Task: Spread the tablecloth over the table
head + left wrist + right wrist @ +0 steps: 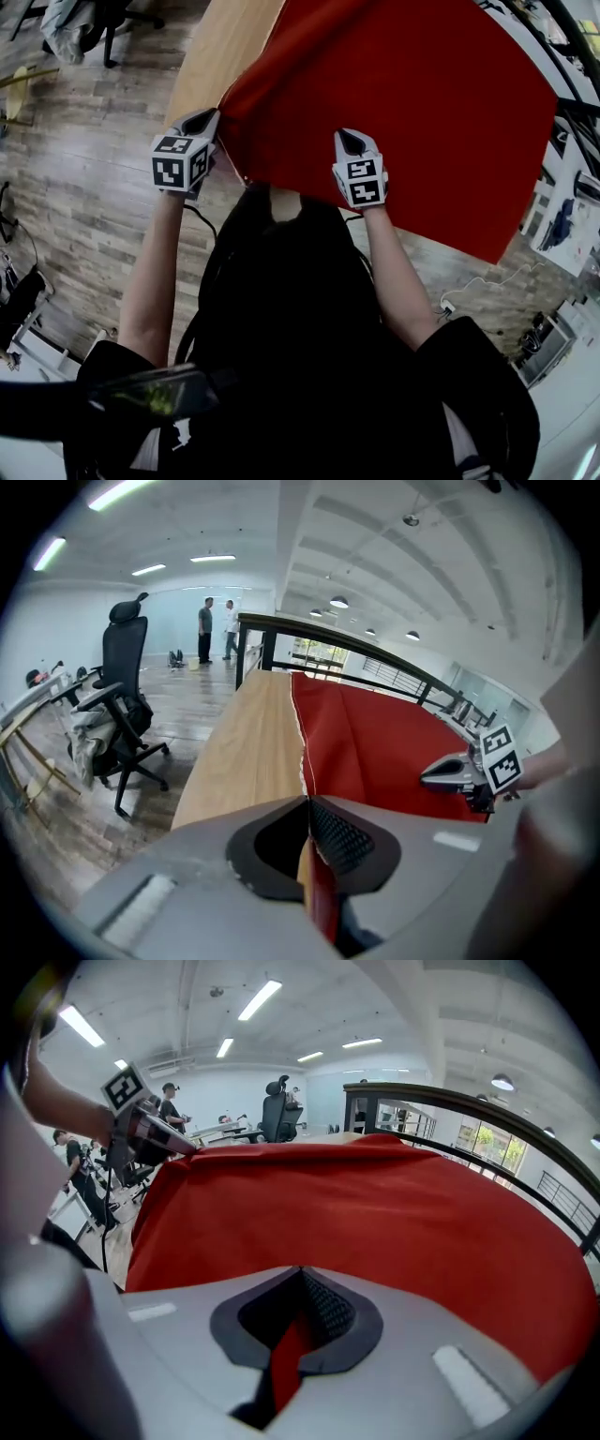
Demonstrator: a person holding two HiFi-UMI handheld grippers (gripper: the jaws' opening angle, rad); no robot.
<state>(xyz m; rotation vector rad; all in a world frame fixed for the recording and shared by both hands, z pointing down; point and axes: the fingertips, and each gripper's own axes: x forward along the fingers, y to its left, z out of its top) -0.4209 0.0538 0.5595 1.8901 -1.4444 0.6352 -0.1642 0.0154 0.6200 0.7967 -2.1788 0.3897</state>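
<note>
**Position.** The red tablecloth [403,112] is laid over the right part of the surface [220,47]. A strip of bare wood is left exposed along the left edge. At the near right, a corner of the tablecloth juts out over the floor.

**Grip.** The left gripper [214,114] is clamped on the near left corner of the tablecloth, with fabric pinched between closed jaws. The right gripper [345,139] is clamped in the same way further right along the same near edge. Between the two, the edge is held raised and fairly taut.

**Step in hand.** The placing of the tablecloth is judged to be under way and not yet complete.

**Next move.**
- The tablecloth is to be carried toward the left edge until the bare strip is covered, with both grips kept.
- The near edge is then to be lowered evenly before either pair of jaws is opened.
- An uneven pull is judged likely to leave the tablecloth skewed.
</note>
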